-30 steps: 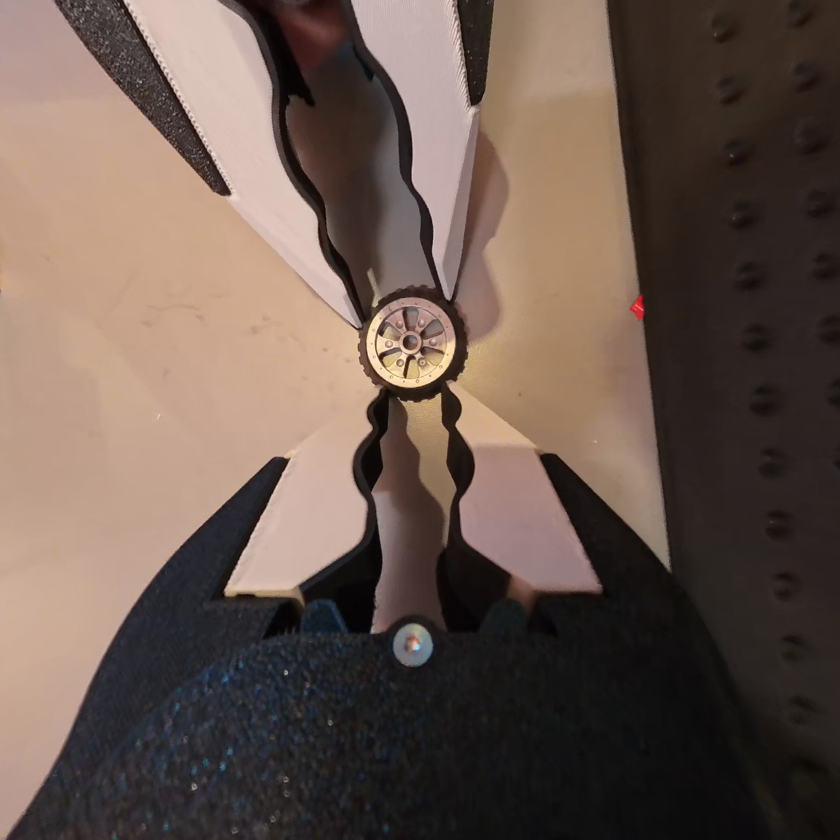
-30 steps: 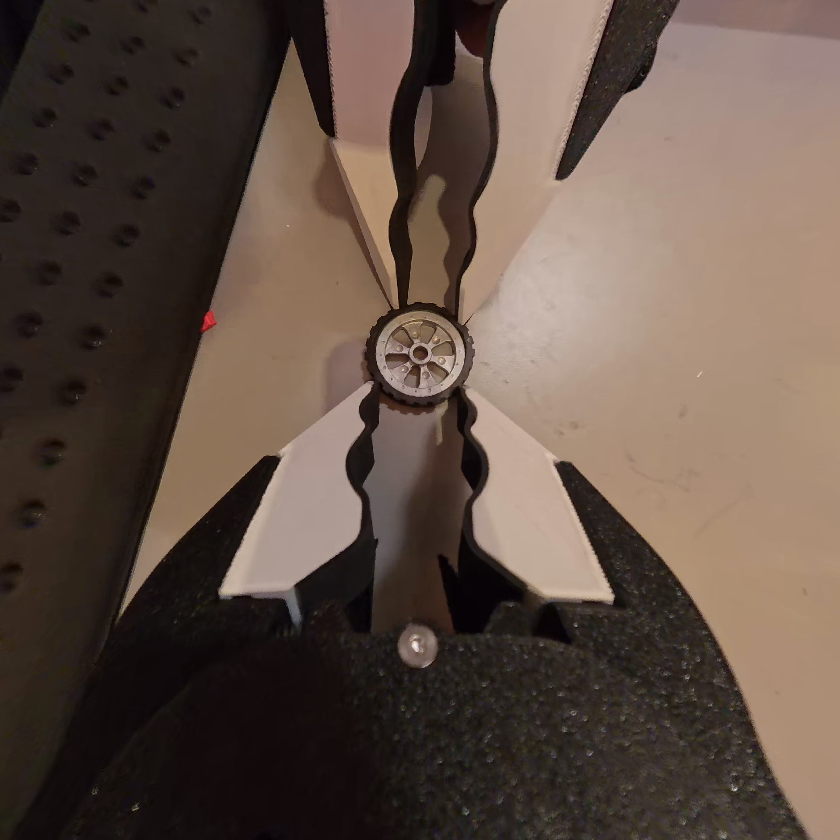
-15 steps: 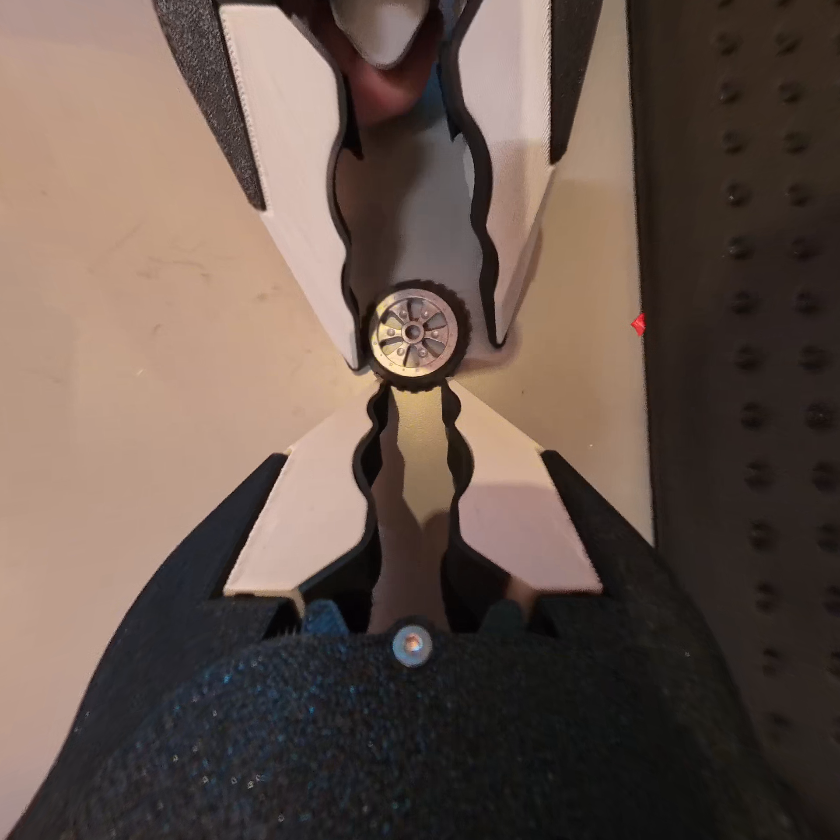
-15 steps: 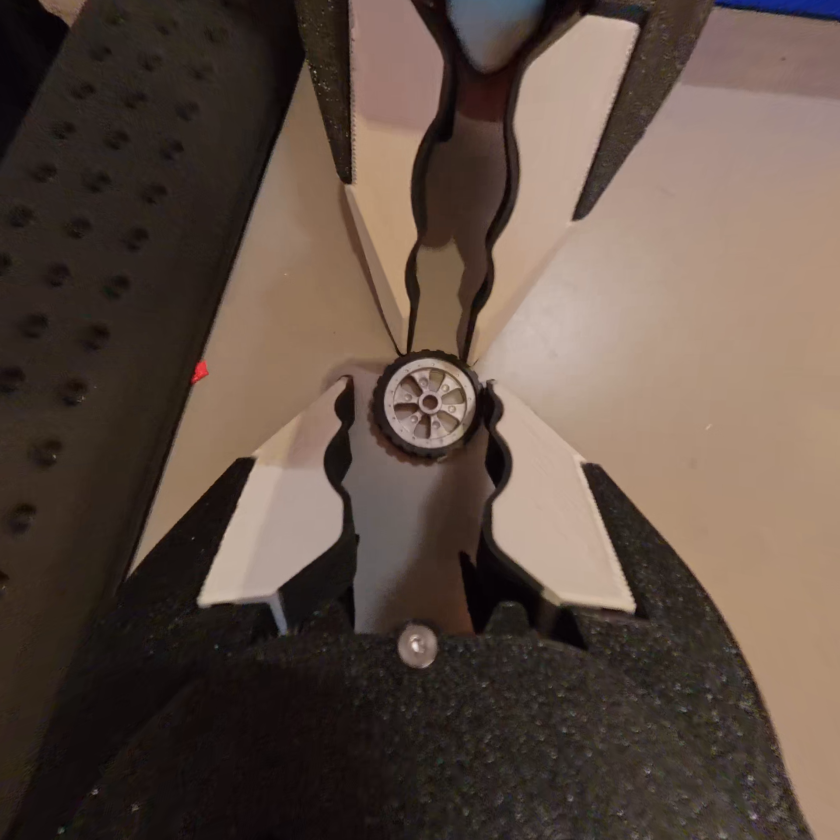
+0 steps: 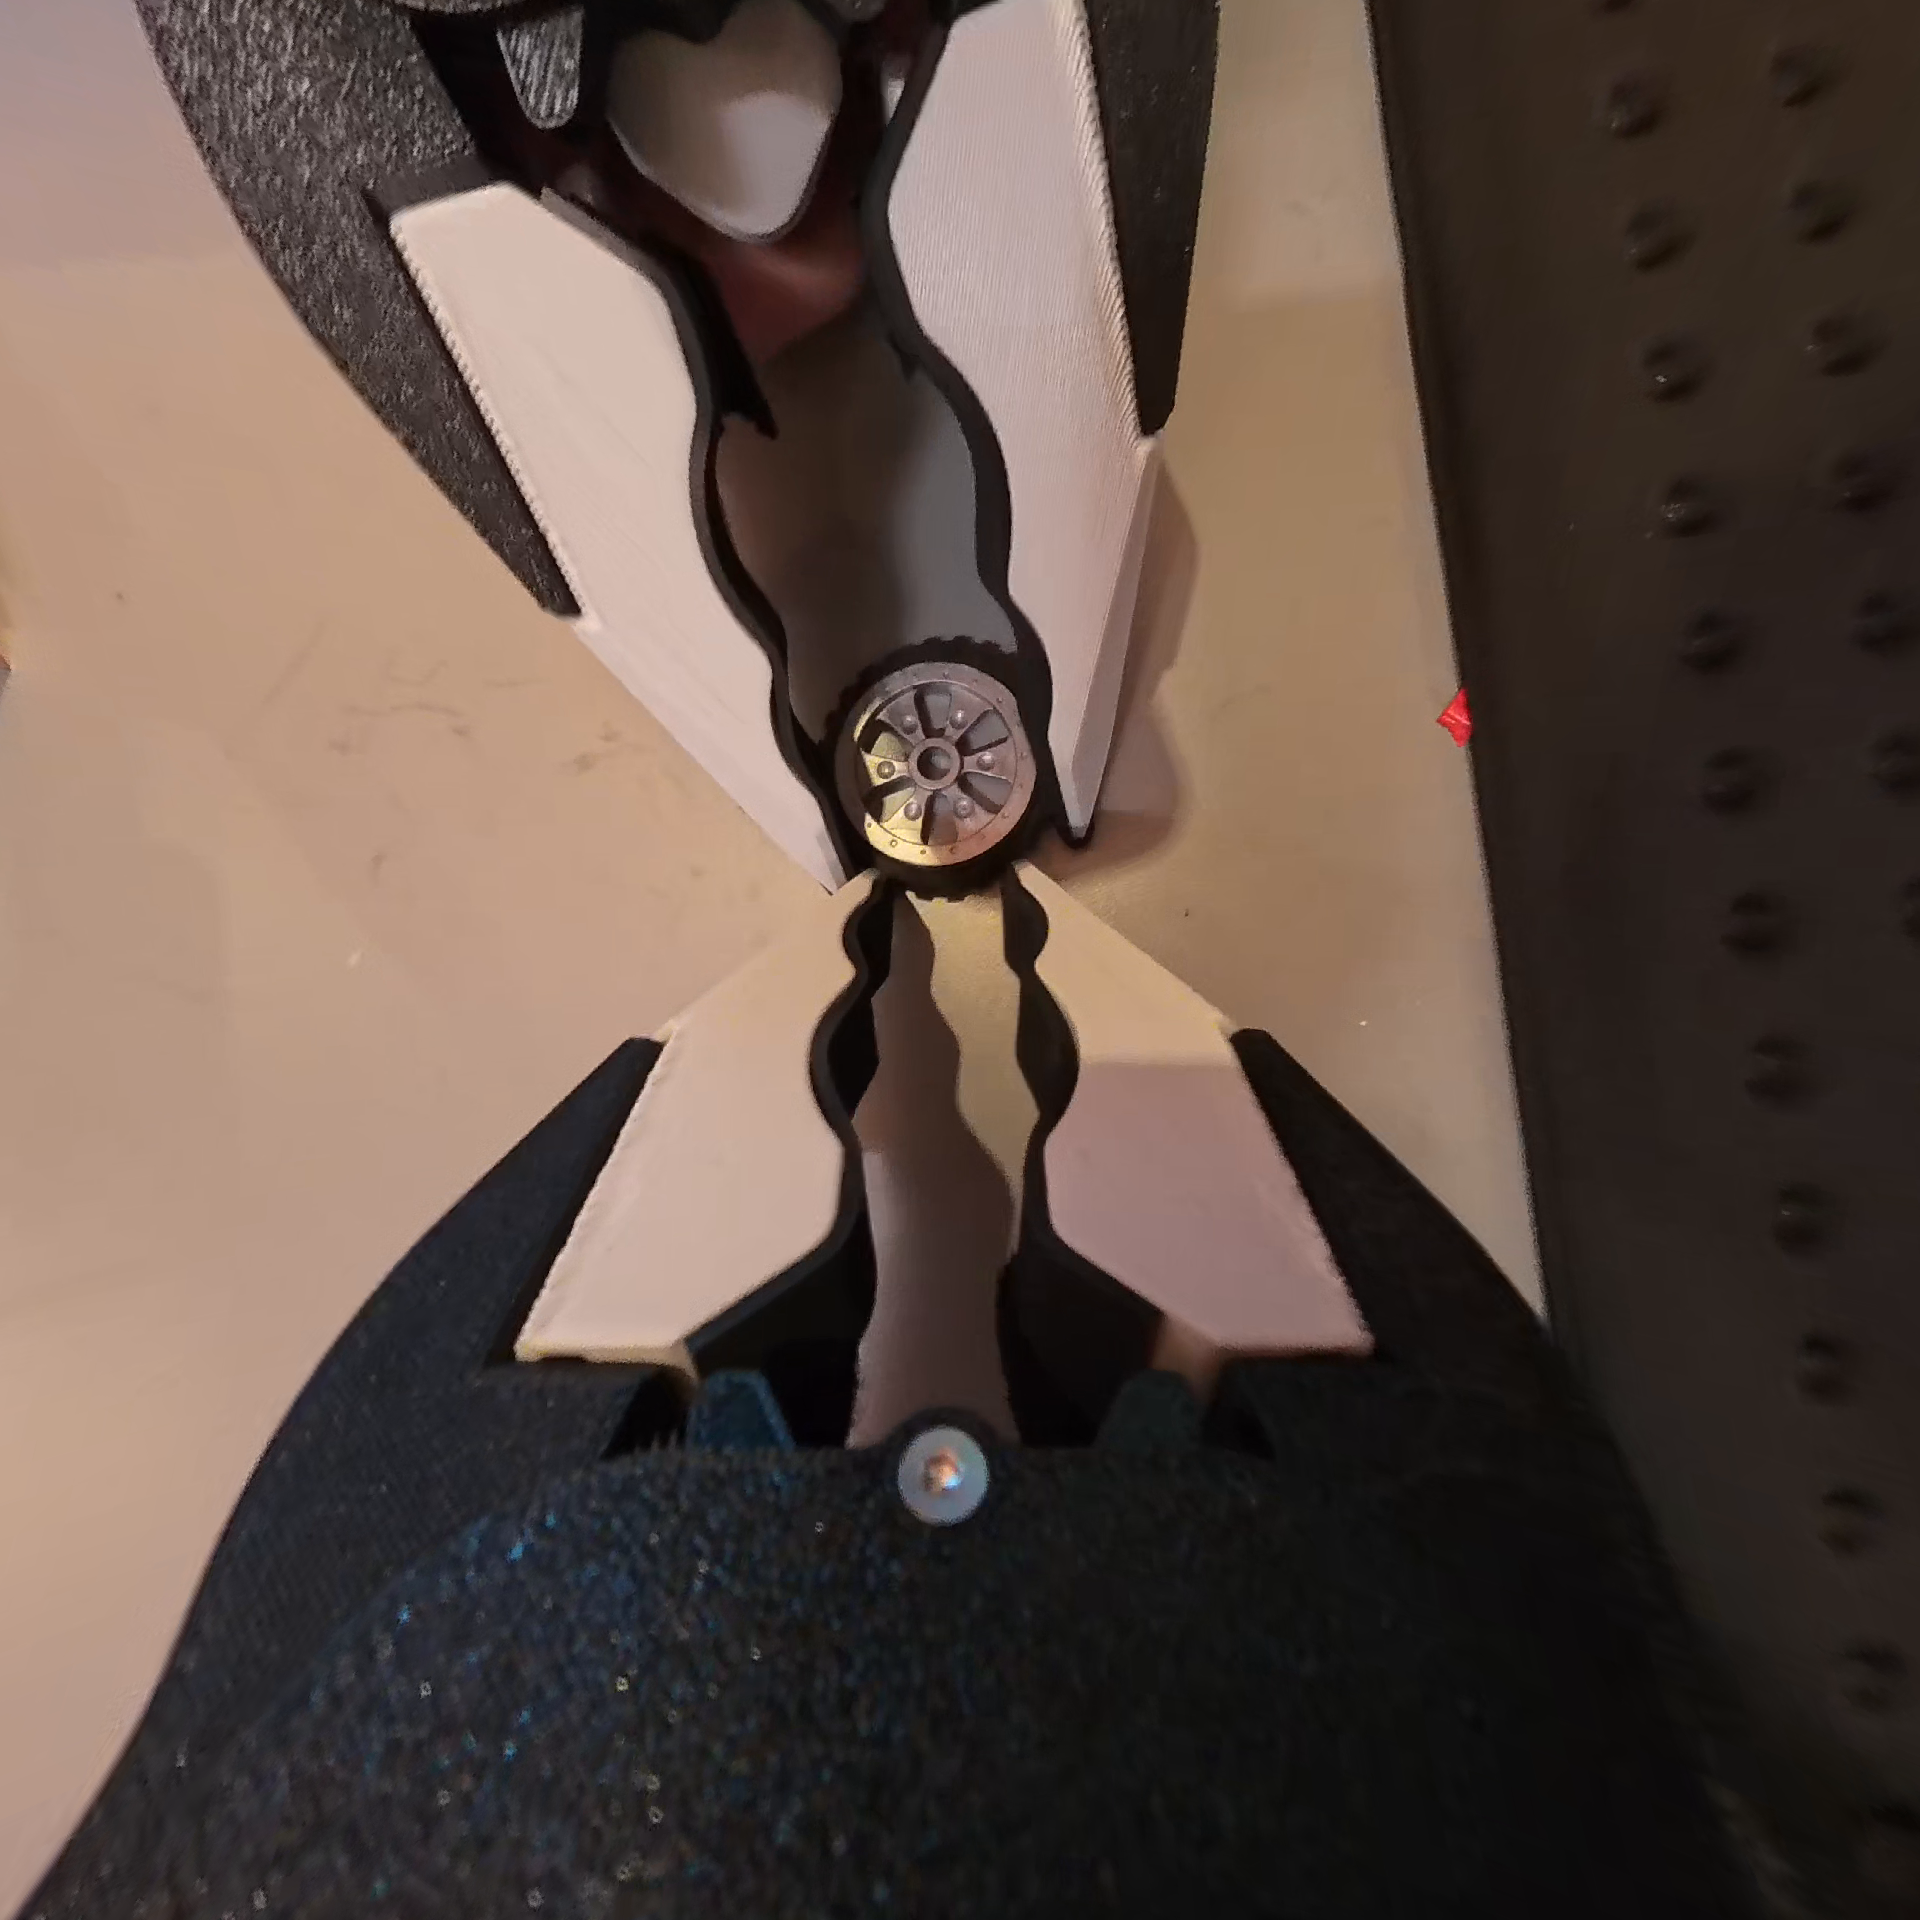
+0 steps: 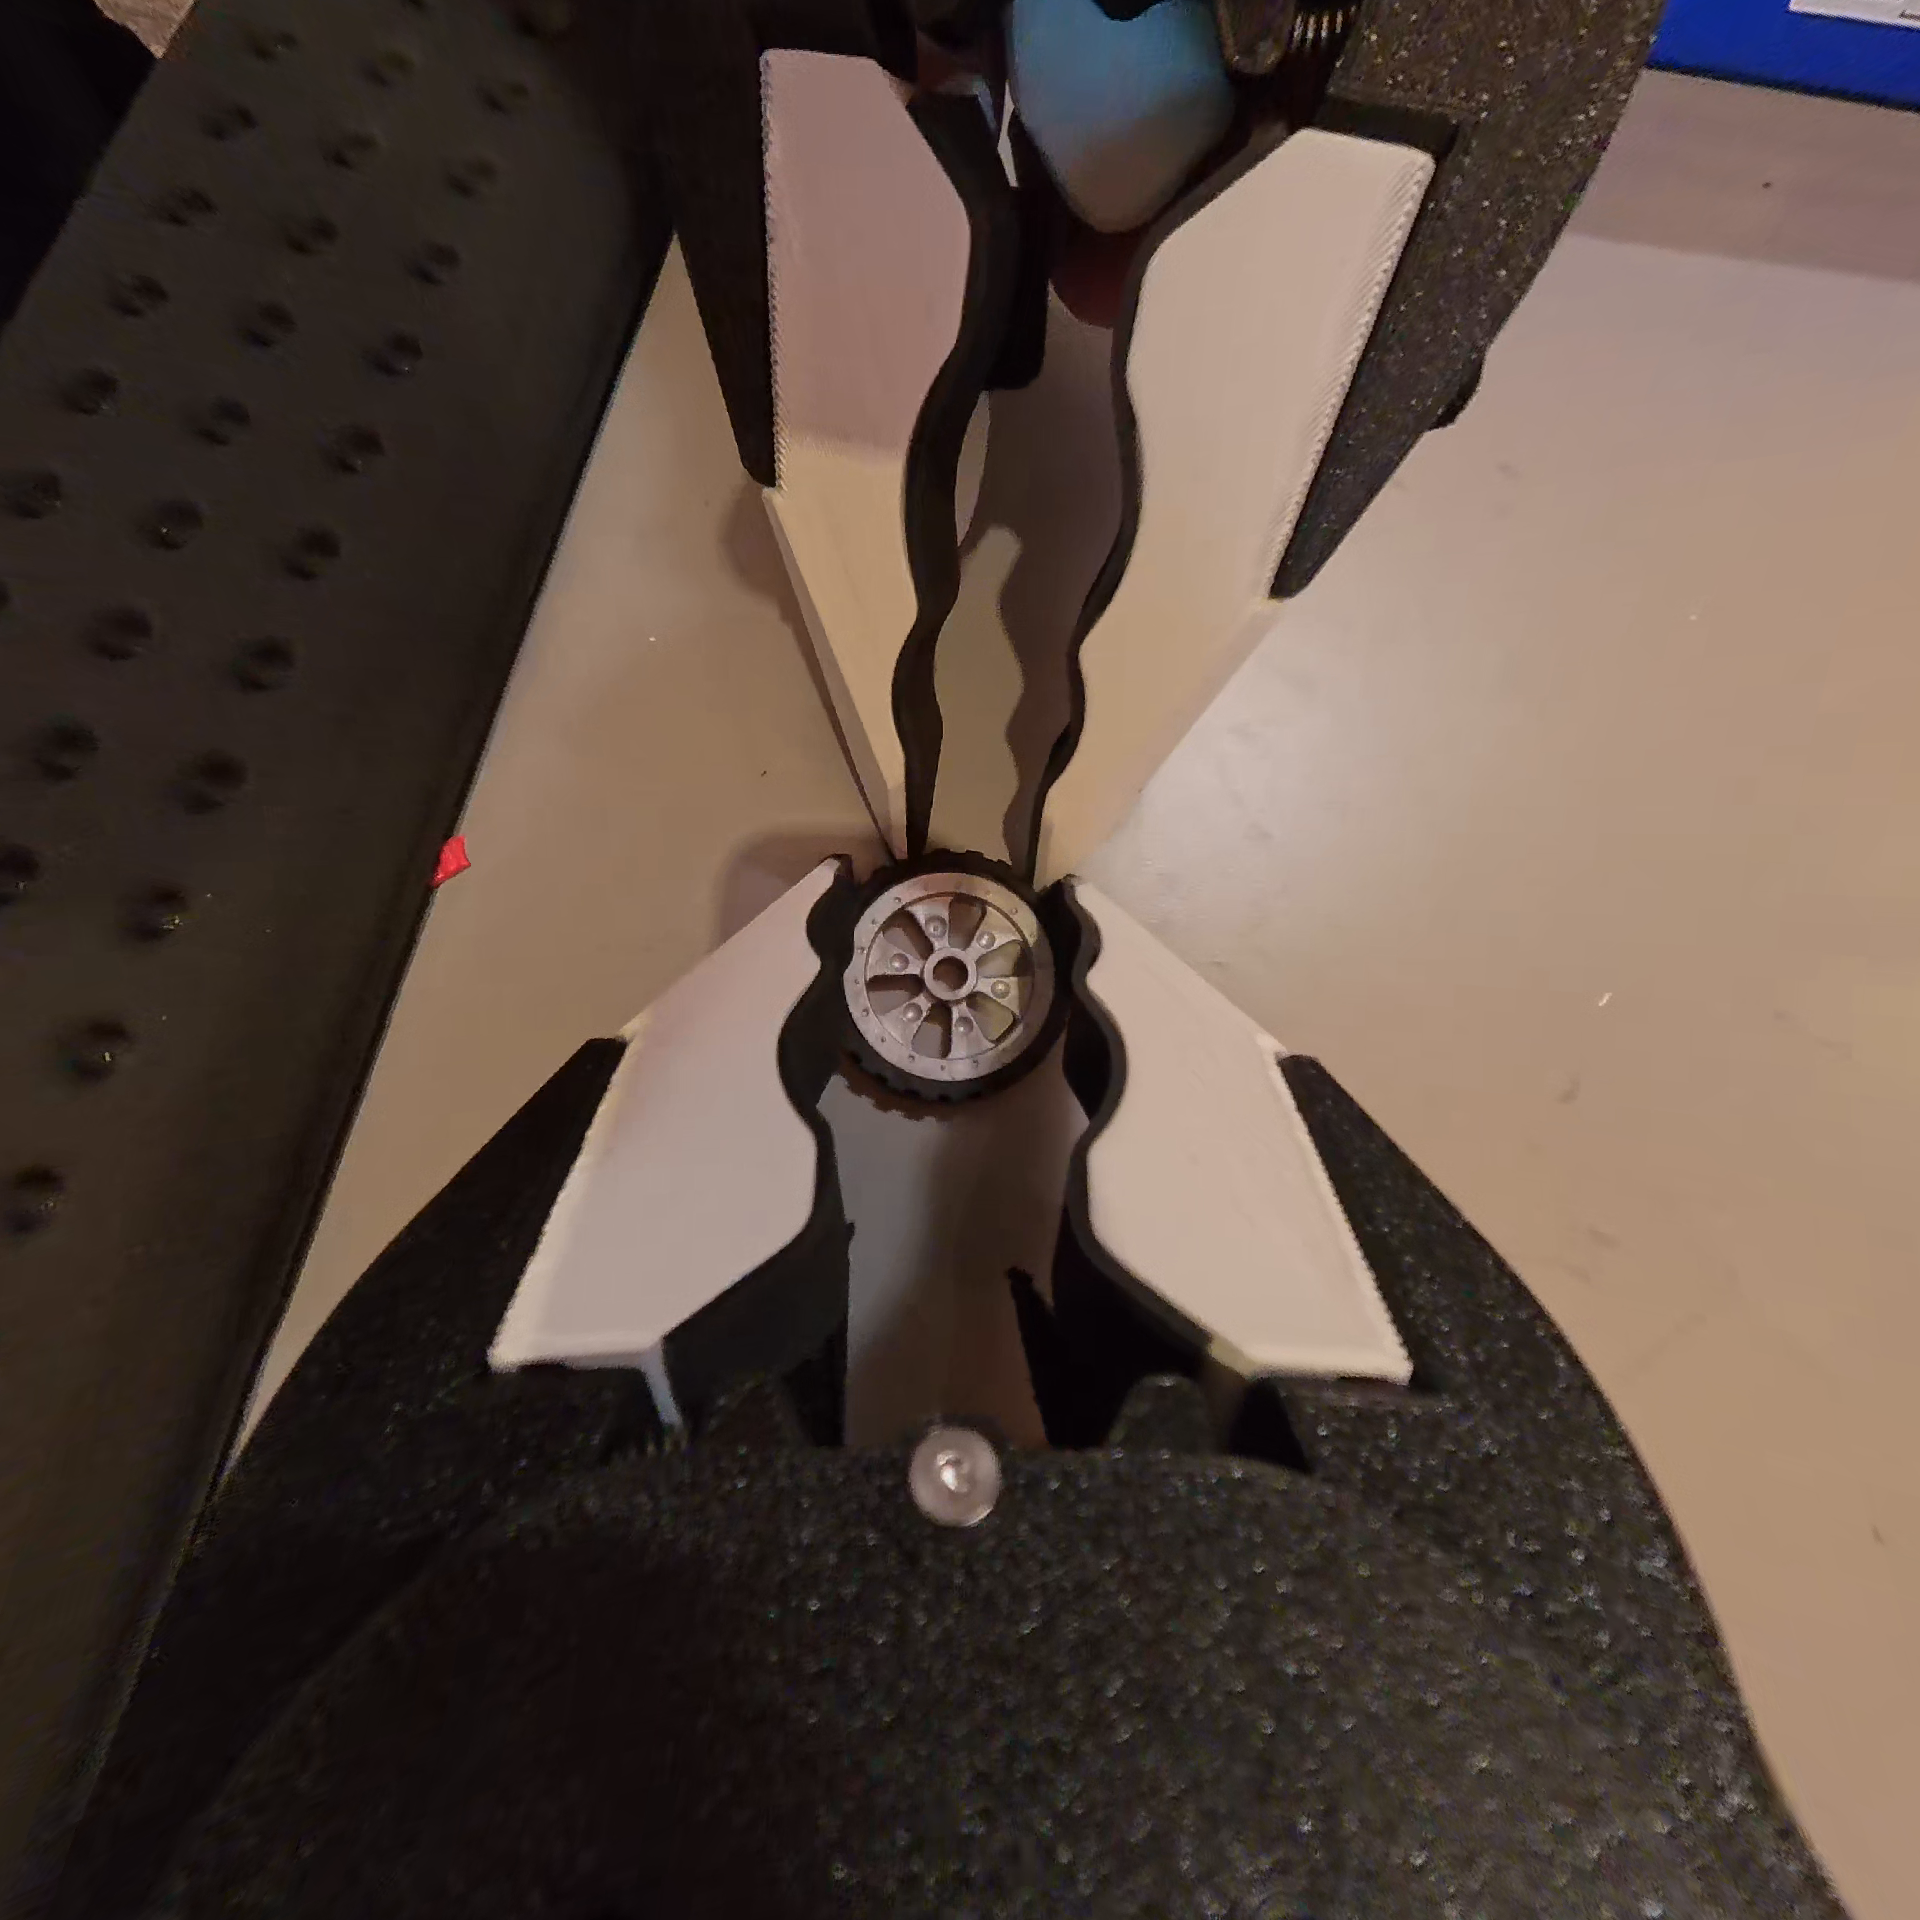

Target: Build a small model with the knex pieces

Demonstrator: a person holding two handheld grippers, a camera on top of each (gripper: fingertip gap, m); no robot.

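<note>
A small toy wheel (image 6: pixel 948 975) (silver hub, black tyre) sits gripped in the right gripper (image 6: pixel 948 935) jaws; left gripper (image 5: pixel 940 896) jaws, narrow, touch it above the beige surface (image 6: pixel 1558 831).

You won't find any writing you can read here. The only thing that bears print is a blue object with a white label (image 6: pixel 1860 8) at the top right corner of the right wrist view, and its marks are too small and cut off.
</note>
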